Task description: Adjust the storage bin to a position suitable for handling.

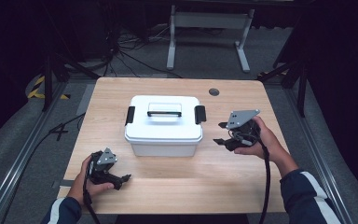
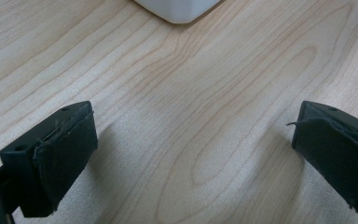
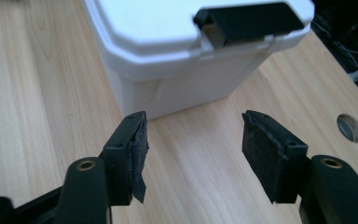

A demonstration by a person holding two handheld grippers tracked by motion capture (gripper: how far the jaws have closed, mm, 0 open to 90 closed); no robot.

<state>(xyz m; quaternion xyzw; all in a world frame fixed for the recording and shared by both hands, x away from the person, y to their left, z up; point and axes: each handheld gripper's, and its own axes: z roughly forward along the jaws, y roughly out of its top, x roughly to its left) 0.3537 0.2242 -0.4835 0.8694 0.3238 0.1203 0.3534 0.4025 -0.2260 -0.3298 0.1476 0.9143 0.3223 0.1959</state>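
that white box [image 1: 163,133] looks like stiff, slick plastic, so with both your right gripper [image 1: 223,133] and left gripper [image 1: 123,178] open and empty, grab the black latch [image 3: 249,21].

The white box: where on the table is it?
In the high view the white box sits mid-table, between the left claw and right claw.

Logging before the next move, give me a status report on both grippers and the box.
Left gripper open, empty. Right gripper open, empty, beside the white plastic lidded box. Black latches down, lid on. Nothing in the way.
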